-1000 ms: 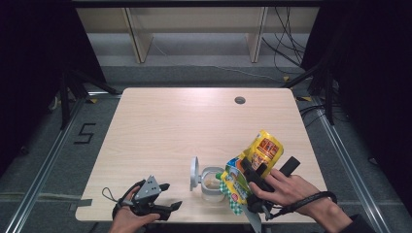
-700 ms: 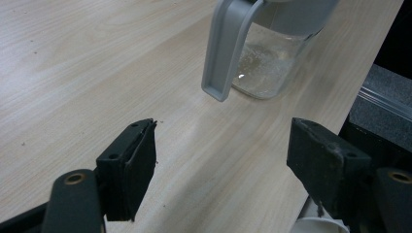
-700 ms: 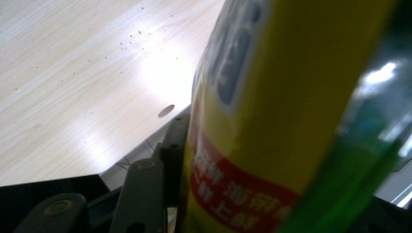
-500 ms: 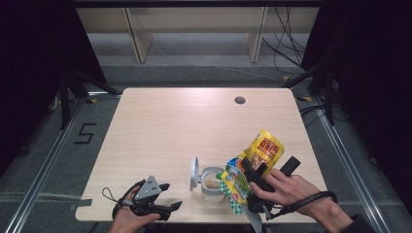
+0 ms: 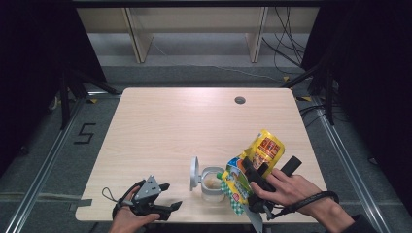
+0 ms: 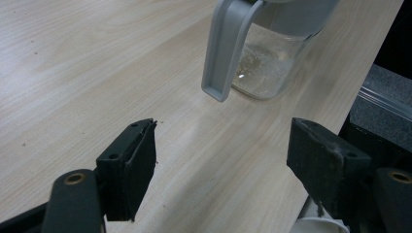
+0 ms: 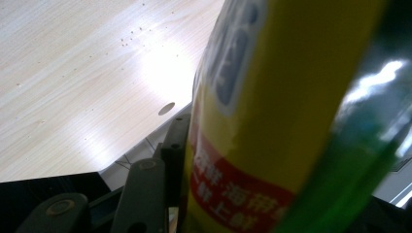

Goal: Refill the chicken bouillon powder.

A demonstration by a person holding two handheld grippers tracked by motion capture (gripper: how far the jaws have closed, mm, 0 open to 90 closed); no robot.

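Observation:
A yellow and green snack bag [image 5: 260, 156] is tilted with its lower end over a clear jar [image 5: 212, 183] near the table's front edge. The jar's grey flip lid [image 5: 194, 173] stands open on its left side. My right gripper [image 5: 269, 164] is shut on the bag, and one of its fingers [image 7: 172, 145] presses against the bag [image 7: 272, 116], which hides the other. My left gripper [image 5: 171, 196] rests open at the front left of the table. Its open jaws [image 6: 228, 160] face the jar [image 6: 267, 68] and lid [image 6: 228, 48], with nothing between them. A little pale content lies in the jar's bottom.
The light wooden table [image 5: 184, 126] has a round cable hole [image 5: 240, 100] at the back right. Small crumbs [image 7: 131, 34] lie scattered on the wood. A shelf frame [image 5: 194, 29] stands on the floor beyond the table. The table's front edge is close behind both hands.

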